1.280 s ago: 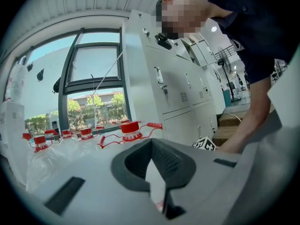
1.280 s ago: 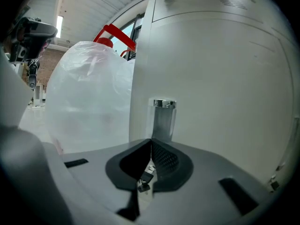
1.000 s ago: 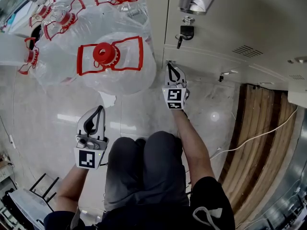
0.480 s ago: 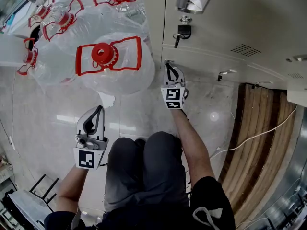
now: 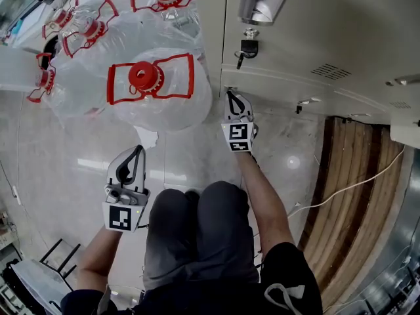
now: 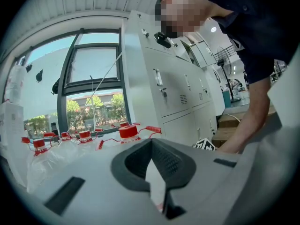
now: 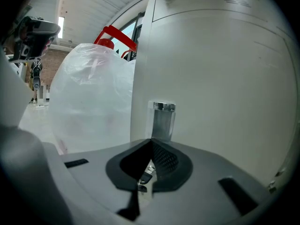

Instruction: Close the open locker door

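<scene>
Little has moved in the last second: the right gripper (image 5: pixel 230 96) still holds its tip at the locker door (image 7: pixel 215 102), and only the head view has drifted a touch. Nearest, in the lower left of the head view, the left gripper (image 5: pixel 138 149) hangs over the pale floor (image 5: pixel 65 163) beside the person's knees, its tongs pressed together on nothing. At frame centre, the right gripper reaches forward on an outstretched arm, tongs likewise pressed together and empty. Its tip lies at the door's left edge; whether it touches the metal I cannot tell. In the right gripper view the door fills the right half, with a chrome handle (image 7: pixel 163 120) just beyond the tip. Whether the door stands ajar I cannot tell. Left of the locker stand clear bottles (image 5: pixel 154 77) with red caps. Farther up the locker front hangs a padlock (image 5: pixel 248 46).
</scene>
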The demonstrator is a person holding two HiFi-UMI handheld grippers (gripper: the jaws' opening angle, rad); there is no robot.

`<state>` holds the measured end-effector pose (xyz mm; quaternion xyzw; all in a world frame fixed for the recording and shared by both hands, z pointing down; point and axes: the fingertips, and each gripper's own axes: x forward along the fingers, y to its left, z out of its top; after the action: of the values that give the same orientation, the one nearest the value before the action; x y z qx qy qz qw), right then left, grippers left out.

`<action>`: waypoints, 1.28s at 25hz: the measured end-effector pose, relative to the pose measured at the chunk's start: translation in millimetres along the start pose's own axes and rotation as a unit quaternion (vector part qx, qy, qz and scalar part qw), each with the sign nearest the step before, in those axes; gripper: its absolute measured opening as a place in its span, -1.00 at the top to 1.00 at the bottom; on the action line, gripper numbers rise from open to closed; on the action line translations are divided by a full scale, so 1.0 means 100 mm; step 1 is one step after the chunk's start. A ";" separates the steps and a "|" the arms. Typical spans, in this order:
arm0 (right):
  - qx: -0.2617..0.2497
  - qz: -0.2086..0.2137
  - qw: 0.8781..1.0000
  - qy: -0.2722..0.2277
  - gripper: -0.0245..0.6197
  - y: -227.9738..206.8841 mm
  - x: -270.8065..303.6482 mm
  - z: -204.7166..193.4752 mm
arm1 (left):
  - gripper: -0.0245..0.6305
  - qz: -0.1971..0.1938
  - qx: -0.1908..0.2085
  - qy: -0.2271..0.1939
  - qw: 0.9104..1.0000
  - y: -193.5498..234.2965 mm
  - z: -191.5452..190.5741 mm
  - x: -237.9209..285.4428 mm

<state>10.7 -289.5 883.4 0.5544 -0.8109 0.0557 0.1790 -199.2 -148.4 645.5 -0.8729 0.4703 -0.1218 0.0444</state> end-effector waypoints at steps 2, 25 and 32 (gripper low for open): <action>-0.003 -0.001 1.000 0.002 0.97 -0.01 -0.02 0.02 | 0.92 0.000 0.001 -0.002 1.000 -0.01 0.05 0.00; 0.006 0.048 0.998 -0.038 0.94 -0.04 -1.26 1.31 | 0.92 -0.022 -0.013 0.001 1.000 -0.15 1.18 -0.07; 0.025 0.051 0.997 -0.050 0.94 -0.10 -2.05 2.25 | 0.92 -0.005 -0.032 -0.008 0.999 -0.07 2.01 -0.23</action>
<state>34.8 -178.1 601.2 0.5186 -0.8444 0.0575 0.1212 -154.0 -133.1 448.6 -0.8772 0.4692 -0.0998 0.0194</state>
